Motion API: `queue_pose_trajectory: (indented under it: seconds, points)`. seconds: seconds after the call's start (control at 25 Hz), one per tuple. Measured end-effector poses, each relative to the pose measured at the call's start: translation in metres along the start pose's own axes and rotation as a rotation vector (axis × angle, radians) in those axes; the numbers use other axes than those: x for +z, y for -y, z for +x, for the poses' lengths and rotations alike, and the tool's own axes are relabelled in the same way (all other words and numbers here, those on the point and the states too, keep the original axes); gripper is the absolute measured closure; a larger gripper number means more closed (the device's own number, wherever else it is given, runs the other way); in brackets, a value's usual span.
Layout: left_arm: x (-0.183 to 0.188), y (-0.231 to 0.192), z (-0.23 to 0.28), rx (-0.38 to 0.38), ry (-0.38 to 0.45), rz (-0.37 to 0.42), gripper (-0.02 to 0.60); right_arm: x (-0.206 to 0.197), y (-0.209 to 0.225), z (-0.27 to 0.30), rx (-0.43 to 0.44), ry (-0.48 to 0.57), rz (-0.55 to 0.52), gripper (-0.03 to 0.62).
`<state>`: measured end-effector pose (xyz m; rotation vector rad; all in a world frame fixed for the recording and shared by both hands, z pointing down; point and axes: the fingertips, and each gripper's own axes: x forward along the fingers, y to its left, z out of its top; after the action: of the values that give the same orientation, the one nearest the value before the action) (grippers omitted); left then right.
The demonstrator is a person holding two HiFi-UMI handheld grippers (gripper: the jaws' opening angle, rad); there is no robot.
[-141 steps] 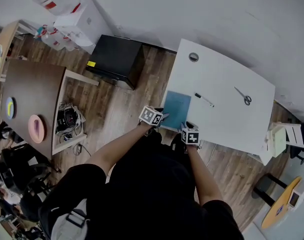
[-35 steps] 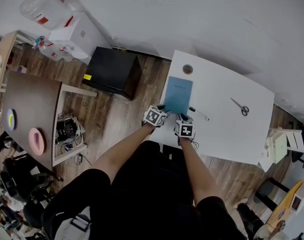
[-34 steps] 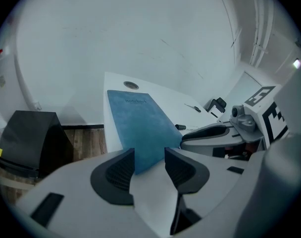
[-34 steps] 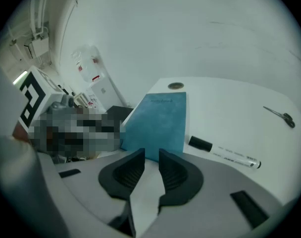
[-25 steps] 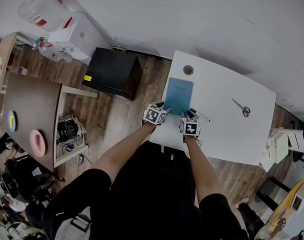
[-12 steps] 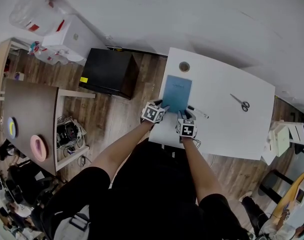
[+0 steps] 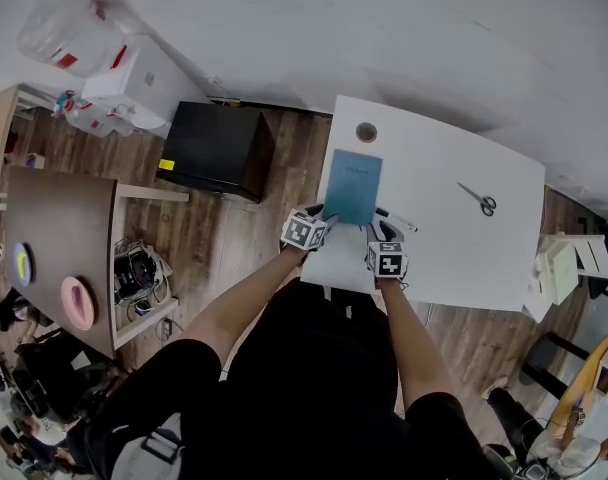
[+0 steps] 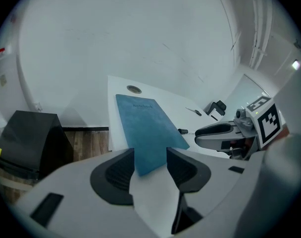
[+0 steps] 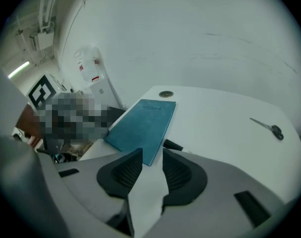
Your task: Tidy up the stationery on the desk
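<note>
One blue notebook [image 7: 352, 186] lies at the bench's [image 7: 454, 258] 9 o'clock side, with one pen [image 7: 396, 220] at its 4 o'clock and one pair of scissors [image 7: 481, 200] at 3. The left gripper's [image 8: 150, 157] jaws have just been opening and stand spread, the notebook's near edge showing between them unpinched. The right gripper's [image 9: 151, 157] jaws are spread and empty.

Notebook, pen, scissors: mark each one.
notebook [image 7: 352, 186], head view, middle of the blue cover.
pen [image 9: 173, 146], right gripper view, black end beside the notebook.
scissors [image 7: 481, 200], head view, where the blades meet the handles.
</note>
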<state>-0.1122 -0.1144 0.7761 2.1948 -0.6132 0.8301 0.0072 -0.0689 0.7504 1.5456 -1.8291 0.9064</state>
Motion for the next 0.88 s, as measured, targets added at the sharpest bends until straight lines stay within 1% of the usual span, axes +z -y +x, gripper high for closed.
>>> queue_pose_trajectory:
  seconds: [0.12, 0.16, 0.24, 0.32, 0.36, 0.44, 0.6, 0.72, 0.8, 0.88]
  points:
    - [-0.004, 0.013, -0.008, -0.031, 0.033, -0.028, 0.374, -0.008, 0.018, -0.018, -0.027, -0.030, -0.104, 0.470]
    - [-0.005, 0.017, -0.011, -0.045, 0.047, -0.036, 0.389, -0.008, 0.025, -0.021, -0.034, -0.036, -0.129, 0.470]
    - [-0.009, 0.025, -0.017, -0.067, 0.070, -0.057, 0.466, -0.008, 0.039, -0.026, -0.042, -0.046, -0.170, 0.470]
    - [-0.016, 0.036, -0.021, -0.073, 0.082, -0.078, 0.547, -0.010, 0.055, -0.029, -0.040, -0.061, -0.208, 0.470]
    - [-0.019, 0.040, -0.023, -0.067, 0.085, -0.084, 0.557, -0.010, 0.061, -0.029, -0.034, -0.072, -0.231, 0.470]
    - [-0.023, 0.045, -0.025, -0.042, 0.094, -0.102, 0.563, -0.008, 0.068, -0.023, -0.008, -0.100, -0.293, 0.470]
    - [-0.030, 0.057, -0.025, 0.002, 0.124, -0.177, 0.565, -0.009, 0.072, -0.008, 0.059, -0.178, -0.485, 0.468]
    - [-0.023, 0.066, -0.025, 0.039, 0.176, -0.239, 0.565, -0.012, 0.076, 0.000, 0.115, -0.218, -0.601, 0.470]
    - [-0.020, 0.072, -0.025, 0.075, 0.207, -0.282, 0.565, -0.017, 0.078, 0.004, 0.157, -0.236, -0.637, 0.470]
    - [-0.017, 0.076, -0.023, 0.115, 0.226, -0.303, 0.565, -0.017, 0.078, 0.009, 0.204, -0.239, -0.634, 0.470]
